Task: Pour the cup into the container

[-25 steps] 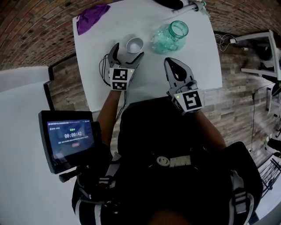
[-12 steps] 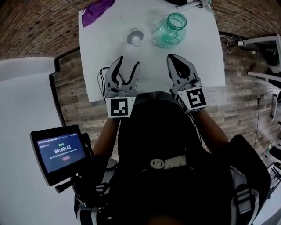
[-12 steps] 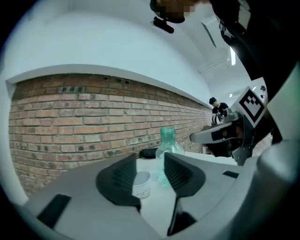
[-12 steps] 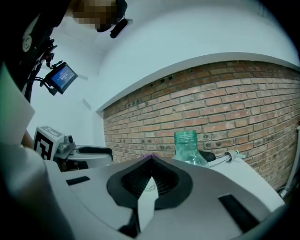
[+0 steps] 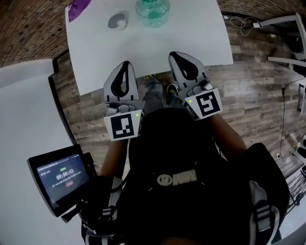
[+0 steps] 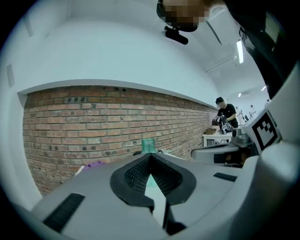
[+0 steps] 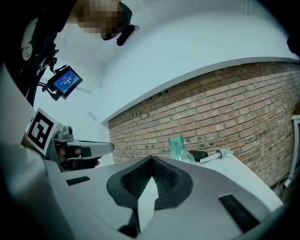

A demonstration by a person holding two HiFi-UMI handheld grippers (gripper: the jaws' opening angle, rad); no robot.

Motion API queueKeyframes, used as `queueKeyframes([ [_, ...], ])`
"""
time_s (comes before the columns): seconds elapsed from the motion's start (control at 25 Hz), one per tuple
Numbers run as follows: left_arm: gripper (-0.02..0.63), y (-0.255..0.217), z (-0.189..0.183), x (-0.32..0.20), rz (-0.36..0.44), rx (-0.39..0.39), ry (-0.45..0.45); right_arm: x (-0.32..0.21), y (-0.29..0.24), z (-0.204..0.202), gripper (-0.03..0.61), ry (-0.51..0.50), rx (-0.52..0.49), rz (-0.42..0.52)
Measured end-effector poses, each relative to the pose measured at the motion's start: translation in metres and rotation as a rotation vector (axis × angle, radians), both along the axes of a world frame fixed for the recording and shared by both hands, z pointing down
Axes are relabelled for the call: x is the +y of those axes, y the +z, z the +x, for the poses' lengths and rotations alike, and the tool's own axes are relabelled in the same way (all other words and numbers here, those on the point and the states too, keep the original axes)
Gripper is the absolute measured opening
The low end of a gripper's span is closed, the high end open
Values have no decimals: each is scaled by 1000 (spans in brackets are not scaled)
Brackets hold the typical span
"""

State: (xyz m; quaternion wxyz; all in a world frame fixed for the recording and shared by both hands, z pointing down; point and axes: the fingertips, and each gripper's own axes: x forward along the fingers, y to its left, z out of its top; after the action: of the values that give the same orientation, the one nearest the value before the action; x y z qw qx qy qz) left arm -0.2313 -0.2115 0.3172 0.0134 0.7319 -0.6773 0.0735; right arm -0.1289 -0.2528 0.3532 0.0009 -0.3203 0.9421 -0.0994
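I see left gripper [image 5: 125, 64] jaws just closed tight, nothing between, right gripper [image 5: 176, 55] jaws together, empty, cup [image 5: 117, 21] and container [image 5: 152, 10] well ahead of both, on tabletop [image 5: 143, 48]

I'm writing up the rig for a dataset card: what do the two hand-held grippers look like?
The left hand-held gripper and the right hand-held gripper match: light grey pointed shells lined with black ribbed pads, each backed by a white cube with black square markers and a small green light. The person wears a black top. The left one's jaws have just been closing, nothing between them.
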Motion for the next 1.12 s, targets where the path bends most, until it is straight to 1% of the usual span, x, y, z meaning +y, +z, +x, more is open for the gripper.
queueKeyframes([
  [0.08,3,-3,17,7,9,23,-2,11,7,12,-2,-6,-6,-23],
  [0.2,3,3,20,12,-50,68,-9,13,6,4,-2,-27,-14,-32],
  [0.28,3,5,20,16,-77,74,-5,14,-3,-2,-2,-46,-44,-13],
  [0.44,3,10,22,21,-121,77,-5,15,-10,-6,-2,-59,-59,-8],
  [0.56,3,10,27,20,-121,75,16,16,-6,-4,-2,-53,-45,-19],
  [0.68,3,9,32,21,-127,45,36,18,-7,-4,-2,-40,-43,-29],
  [0.76,3,10,34,22,-133,38,46,21,-8,-3,-2,-39,-34,-30],
  [0.92,3,10,32,25,-131,51,52,26,-10,-4,-2,-39,-43,-13],
  [1.04,3,9,30,29,-129,57,56,31,-7,-5,-2,-26,-12,-29],
  [1.12,3,11,25,40,-137,70,60,42,-9,-11,-2,-26,-9,-27],
])
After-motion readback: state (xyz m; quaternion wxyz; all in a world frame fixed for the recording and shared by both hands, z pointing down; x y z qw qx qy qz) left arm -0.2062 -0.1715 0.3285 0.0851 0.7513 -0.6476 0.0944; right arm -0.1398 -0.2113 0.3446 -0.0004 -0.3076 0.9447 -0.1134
